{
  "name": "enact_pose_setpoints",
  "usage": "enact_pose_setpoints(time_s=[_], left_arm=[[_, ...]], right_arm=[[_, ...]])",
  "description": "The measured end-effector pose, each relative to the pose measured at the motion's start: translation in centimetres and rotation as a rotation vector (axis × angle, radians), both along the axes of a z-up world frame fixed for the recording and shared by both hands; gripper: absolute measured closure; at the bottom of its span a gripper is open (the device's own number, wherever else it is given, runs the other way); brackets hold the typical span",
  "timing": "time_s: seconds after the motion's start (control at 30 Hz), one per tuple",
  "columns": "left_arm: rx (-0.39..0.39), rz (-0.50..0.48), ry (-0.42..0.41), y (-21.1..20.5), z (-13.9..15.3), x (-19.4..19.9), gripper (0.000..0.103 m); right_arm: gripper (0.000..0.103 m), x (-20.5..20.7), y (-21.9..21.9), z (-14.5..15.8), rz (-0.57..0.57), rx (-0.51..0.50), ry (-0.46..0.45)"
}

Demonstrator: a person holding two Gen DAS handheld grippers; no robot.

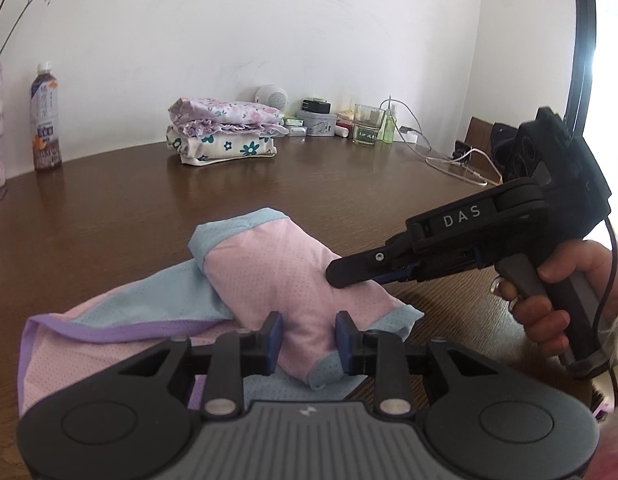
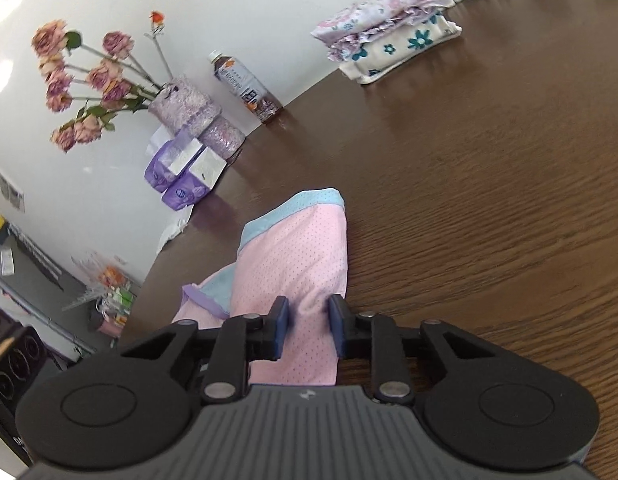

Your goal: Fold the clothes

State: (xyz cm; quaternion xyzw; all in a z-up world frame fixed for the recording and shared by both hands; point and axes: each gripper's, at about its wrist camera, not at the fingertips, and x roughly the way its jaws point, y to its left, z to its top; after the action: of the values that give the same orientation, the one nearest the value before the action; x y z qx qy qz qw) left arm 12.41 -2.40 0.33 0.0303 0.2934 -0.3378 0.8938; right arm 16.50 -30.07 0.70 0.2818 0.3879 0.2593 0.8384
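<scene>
The pink garment lies on the wooden table, bunched into a raised fold trimmed in blue, with a flatter part edged in purple spreading off to the left of the left gripper.

That gripper's jaws stand narrow, with the near end of the fold between the pads; whether they truly pinch it I cannot tell, though the cloth fills the gap. The right gripper is set the same way — jaws narrow, pink cloth between them — and in the left view it comes in from the right, its tip on the fold's flank.

From both sets of jaws the fold runs straight ahead and away: its long axis lies along the fingers, blue band at the far end. Both hands are at the cloth, neither clearly nearer.

A stack of folded clothes sits well beyond, by the wall.

Judging by this, any move turns on carrying the fold along that axis.
</scene>
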Motion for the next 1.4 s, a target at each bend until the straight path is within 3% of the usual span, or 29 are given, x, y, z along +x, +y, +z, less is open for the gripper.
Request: enact_pose_setpoints(time_s=[0.17, 0.33, 0.47, 0.7, 0.77, 0.93, 1.1, 1.27, 1.33, 1.4], left_arm=[[-0.074, 0.008, -0.025, 1.3, 0.9, -0.5, 0.068], [-0.085, 0.016, -0.082, 2.6, 2.1, -1.3, 0.064], [-0.079, 0.026, -0.083, 3.7, 2.1, -1.1, 0.063], [-0.081, 0.029, -0.049, 4.3, 1.3, -0.4, 0.062], [-0.088, 0.041, -0.045, 4.7, 1.1, -0.5, 0.062], [-0.123, 0.083, -0.033, 5.8, 1.0, -0.5, 0.057], [-0.145, 0.120, -0.014, 6.7, 0.9, -0.4, 0.054], [-0.166, 0.166, 0.013, 7.6, 0.6, 0.1, 0.052], [-0.186, 0.180, 0.021, 8.1, 0.6, 0.2, 0.052], [-0.198, 0.175, 0.008, 8.1, 0.8, 0.0, 0.053]], right_arm=[[0.095, -0.2, -0.3, 0.6, -0.020, 0.002, -0.009], [0.095, -0.3, -1.6, 2.9, -0.017, -0.089, -0.056], [0.095, -0.7, -2.2, 5.4, -0.026, -0.280, -0.124], [0.096, -3.6, 4.6, 8.9, 0.172, -0.697, -0.377], [0.096, -4.2, 6.7, 9.1, 0.233, -0.743, -0.419], [0.095, -4.7, 10.9, 8.8, 0.351, -0.750, -0.457], [0.094, -4.4, 12.2, 7.5, 0.385, -0.672, -0.402], [0.091, -4.1, 11.8, 6.5, 0.386, -0.530, -0.317], [0.088, -4.6, 10.2, 7.6, 0.339, -0.461, -0.331], [0.085, -5.0, 8.6, 8.1, 0.274, -0.476, -0.352]])
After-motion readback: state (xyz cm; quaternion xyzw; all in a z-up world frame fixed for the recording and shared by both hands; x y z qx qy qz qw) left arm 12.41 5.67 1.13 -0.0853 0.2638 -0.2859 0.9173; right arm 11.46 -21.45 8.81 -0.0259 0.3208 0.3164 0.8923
